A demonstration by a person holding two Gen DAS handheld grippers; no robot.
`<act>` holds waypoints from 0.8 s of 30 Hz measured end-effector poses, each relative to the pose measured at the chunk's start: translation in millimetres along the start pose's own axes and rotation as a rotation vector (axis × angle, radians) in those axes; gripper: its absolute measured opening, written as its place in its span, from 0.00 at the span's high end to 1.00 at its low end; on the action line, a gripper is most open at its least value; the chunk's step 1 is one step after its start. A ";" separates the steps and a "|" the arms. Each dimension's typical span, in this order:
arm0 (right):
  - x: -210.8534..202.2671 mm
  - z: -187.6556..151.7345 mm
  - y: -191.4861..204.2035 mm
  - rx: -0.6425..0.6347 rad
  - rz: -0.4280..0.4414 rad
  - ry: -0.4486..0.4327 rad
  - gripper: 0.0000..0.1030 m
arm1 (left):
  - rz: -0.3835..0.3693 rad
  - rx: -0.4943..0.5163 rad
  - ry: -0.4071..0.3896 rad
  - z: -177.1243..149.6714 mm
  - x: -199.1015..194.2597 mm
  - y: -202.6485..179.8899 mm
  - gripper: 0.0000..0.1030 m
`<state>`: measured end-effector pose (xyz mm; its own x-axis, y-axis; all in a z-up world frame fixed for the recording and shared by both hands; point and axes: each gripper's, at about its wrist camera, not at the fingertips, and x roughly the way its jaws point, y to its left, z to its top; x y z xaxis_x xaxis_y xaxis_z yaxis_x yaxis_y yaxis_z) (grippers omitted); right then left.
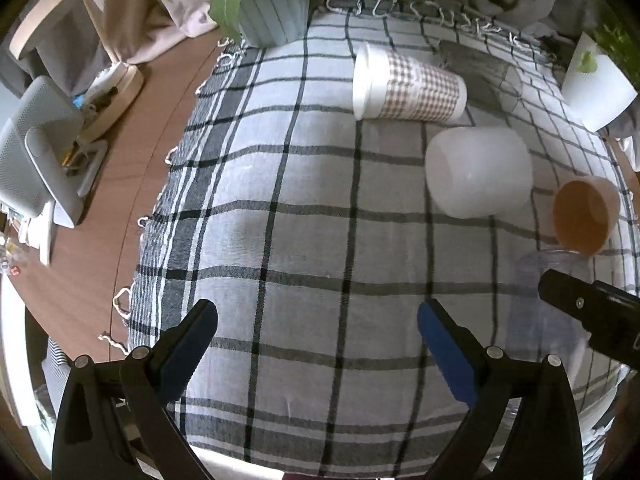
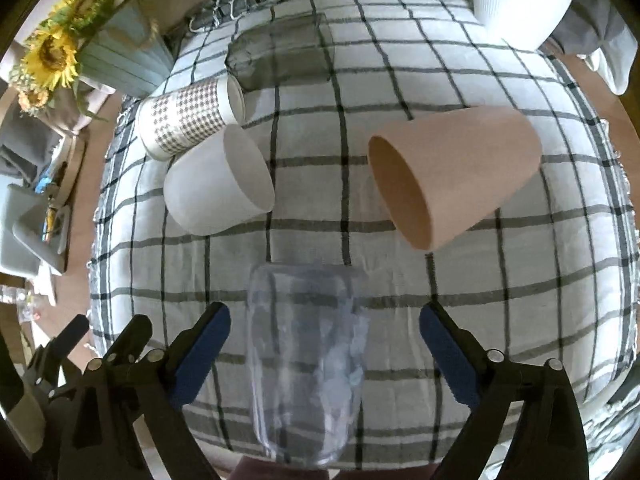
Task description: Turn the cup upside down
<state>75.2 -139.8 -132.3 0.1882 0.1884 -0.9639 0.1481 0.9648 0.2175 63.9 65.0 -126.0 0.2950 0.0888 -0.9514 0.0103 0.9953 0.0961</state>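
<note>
A clear plastic cup lies on its side on the checked cloth, between the open fingers of my right gripper, untouched by the pads. It shows faintly in the left wrist view beside the right gripper's black finger. A tan cup lies on its side to the right, a white cup and a houndstooth paper cup to the left, a dark clear cup behind. My left gripper is open and empty over bare cloth.
A blue-grey vase with sunflowers stands at the cloth's far left corner, a white pot at the far right. Wooden table left of the cloth holds a grey device and small clutter.
</note>
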 end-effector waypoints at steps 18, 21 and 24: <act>8.4 3.8 15.3 -0.027 -0.003 0.017 0.30 | -0.023 -0.007 -0.009 6.2 -3.8 11.3 0.01; -10.6 3.2 18.2 -0.034 -0.013 -0.042 0.30 | -0.026 -0.012 -0.026 8.3 -11.0 14.2 0.01; -29.2 3.7 21.7 -0.046 -0.026 -0.106 0.30 | -0.030 -0.020 -0.039 9.6 -16.7 15.4 0.01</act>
<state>76.5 -125.0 -98.9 0.2872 0.1447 -0.9469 0.1102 0.9770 0.1827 68.4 78.4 -105.8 0.3319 0.0580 -0.9415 0.0009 0.9981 0.0618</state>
